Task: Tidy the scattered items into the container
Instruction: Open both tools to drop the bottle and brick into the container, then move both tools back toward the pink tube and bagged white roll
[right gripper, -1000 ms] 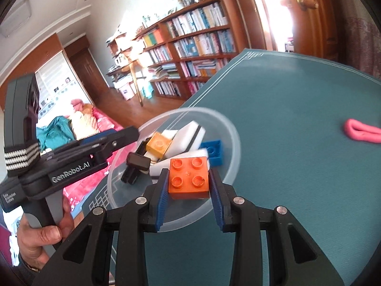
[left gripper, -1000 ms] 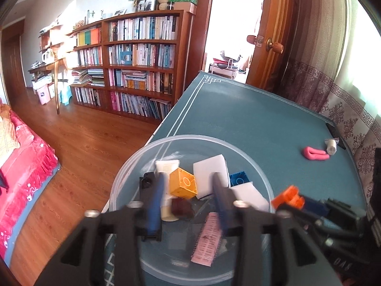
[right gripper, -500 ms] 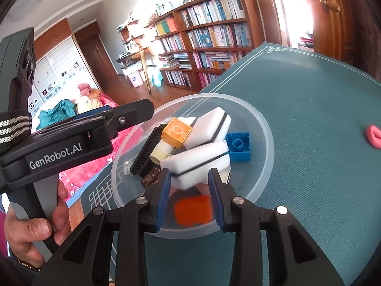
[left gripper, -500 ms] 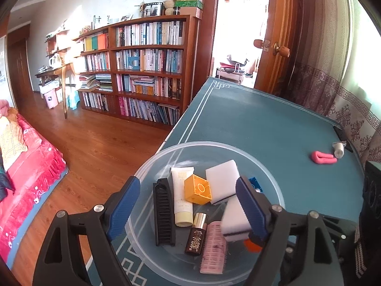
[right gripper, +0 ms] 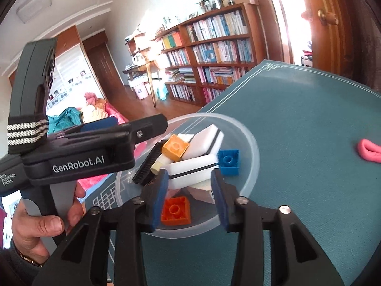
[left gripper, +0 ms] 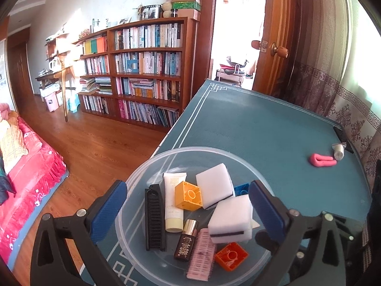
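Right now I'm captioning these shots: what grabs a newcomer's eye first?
The clear plastic bowl at the table's near edge, crammed with white sponges, a black comb and an orange brick. Both grippers, left gripper and right gripper, hang open over it. Far right, a pink clip lies on the green table.

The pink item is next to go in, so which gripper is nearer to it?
Right, probably. The right gripper hangs over the bowl's near rim, on the pink item's side; the left gripper is over the bowl's far side.
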`<action>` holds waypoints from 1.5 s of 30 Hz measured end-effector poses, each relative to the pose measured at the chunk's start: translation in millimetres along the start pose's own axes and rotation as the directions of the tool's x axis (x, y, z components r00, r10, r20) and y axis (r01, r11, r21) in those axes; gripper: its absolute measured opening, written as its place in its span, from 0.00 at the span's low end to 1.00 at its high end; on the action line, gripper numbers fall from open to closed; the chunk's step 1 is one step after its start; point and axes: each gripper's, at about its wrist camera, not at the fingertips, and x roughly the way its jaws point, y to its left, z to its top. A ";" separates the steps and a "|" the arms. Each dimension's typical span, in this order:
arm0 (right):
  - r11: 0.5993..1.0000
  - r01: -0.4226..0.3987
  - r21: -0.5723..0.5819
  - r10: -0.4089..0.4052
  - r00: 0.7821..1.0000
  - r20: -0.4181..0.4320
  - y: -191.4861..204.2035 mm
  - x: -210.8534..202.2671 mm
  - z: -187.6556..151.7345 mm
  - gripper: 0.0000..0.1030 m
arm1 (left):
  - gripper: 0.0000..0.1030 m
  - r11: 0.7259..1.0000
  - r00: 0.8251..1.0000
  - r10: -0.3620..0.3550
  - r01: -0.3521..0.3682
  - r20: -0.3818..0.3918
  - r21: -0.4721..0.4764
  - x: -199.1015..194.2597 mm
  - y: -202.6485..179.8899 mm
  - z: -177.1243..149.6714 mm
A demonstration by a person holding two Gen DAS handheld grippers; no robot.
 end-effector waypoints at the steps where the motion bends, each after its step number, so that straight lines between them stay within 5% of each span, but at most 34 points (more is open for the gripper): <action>1: 1.000 0.006 0.009 -0.006 1.000 0.012 -3.5 -4.3 0.5 0.48 | 1.00 1.000 1.000 -0.001 0.001 -0.002 0.004 0.3 -2.7 0.8; 9: 0.989 0.104 0.109 -0.111 0.992 0.060 -49.8 -34.6 3.0 0.49 | 1.00 0.999 1.000 -0.022 0.023 -0.016 0.045 5.9 -30.6 5.7; 31: 0.867 0.342 0.363 -0.356 0.934 -0.029 -180.8 -85.7 -28.8 0.54 | 1.00 0.974 0.997 -0.055 0.067 -0.060 0.218 35.7 -140.8 8.0; 45: 0.802 0.389 0.454 -0.416 0.908 -0.044 -226.8 -110.4 -43.2 0.54 | 1.00 0.941 0.995 -0.062 0.085 -0.078 0.329 49.7 -194.9 5.9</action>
